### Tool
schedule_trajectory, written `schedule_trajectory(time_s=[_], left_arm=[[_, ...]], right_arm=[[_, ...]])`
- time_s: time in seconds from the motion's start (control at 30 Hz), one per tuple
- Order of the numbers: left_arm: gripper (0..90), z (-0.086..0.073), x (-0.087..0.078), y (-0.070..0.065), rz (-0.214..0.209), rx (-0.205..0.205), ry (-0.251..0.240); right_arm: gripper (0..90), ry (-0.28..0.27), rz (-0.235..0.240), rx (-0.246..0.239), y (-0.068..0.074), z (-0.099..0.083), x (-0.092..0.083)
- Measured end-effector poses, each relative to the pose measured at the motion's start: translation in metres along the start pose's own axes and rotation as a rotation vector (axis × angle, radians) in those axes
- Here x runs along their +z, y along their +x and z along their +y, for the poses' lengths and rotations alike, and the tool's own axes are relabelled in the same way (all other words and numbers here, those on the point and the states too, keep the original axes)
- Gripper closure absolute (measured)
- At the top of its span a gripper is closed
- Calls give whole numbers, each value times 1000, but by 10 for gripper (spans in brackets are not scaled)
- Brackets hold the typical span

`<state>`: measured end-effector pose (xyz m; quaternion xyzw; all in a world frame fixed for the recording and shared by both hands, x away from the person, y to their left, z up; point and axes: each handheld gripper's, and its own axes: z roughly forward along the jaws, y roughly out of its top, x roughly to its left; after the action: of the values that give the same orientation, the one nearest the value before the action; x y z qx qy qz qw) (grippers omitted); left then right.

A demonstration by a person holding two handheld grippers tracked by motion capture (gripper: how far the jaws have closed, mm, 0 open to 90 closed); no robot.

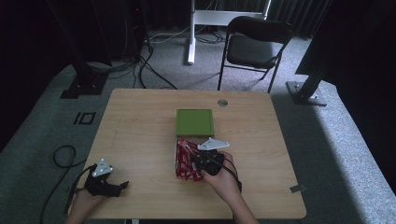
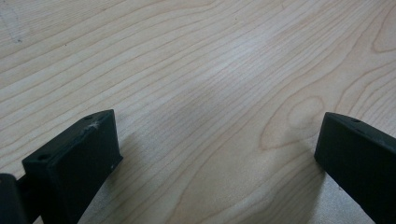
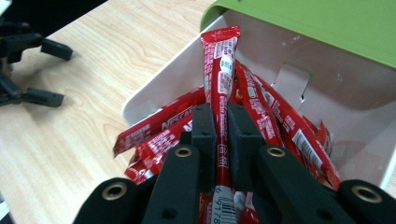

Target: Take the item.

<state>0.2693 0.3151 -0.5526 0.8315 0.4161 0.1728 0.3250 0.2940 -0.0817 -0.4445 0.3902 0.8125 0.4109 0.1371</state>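
Right now the right gripper (image 3: 222, 135) has its two black jaws pressed in on one red Nescafé stick sachet (image 3: 220, 74), which runs up between them and stands out past their tips, with its barcode end showing down near the gripper's body. That sachet points toward the far wall of the white drawer tray (image 3: 154, 79) and rises above the heap of other red sachets (image 3: 275, 116) lying in the tray. The tray slides out from under a green box lid (image 3: 327, 23), and a small tab sits on the tray's inner wall just beside the heap.

From above, the right gripper (image 1: 208, 161) sits over the pile of sachets (image 1: 184, 161), just on the near side of the green box (image 1: 194, 122), with the person's right hand (image 1: 226, 182) behind it and a grey three-cornered plate on top.

The left gripper (image 2: 215, 154) has its jaws spread wide apart, with bare wood grain of the table (image 2: 210, 70) between them and nothing held. In the high view the left gripper (image 1: 105, 179) rests near the table's near-left corner, well apart from the green box, held by the left hand (image 1: 84, 200). A black folding chair (image 1: 254, 44) stands on the carpet beyond the table's far edge.
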Motion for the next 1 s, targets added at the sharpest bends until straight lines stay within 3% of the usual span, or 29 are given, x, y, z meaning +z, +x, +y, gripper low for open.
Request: schedule_trajectory(time_s=[0.3, 0.5, 0.87, 1.0], left_arm=[[7, 0, 0, 0, 0, -1, 0], [8, 0, 0, 0, -1, -1, 0], [7, 0, 0, 0, -1, -1, 1], [8, 0, 0, 0, 0, 1, 1]], right_arm=[[831, -37, 26, 6, 2, 5, -19], [831, -89, 13, 26, -4, 11, -32], [831, -169, -93, 101, -33, 17, -47], [830, -192, -125, 160, -47, 16, -48]])
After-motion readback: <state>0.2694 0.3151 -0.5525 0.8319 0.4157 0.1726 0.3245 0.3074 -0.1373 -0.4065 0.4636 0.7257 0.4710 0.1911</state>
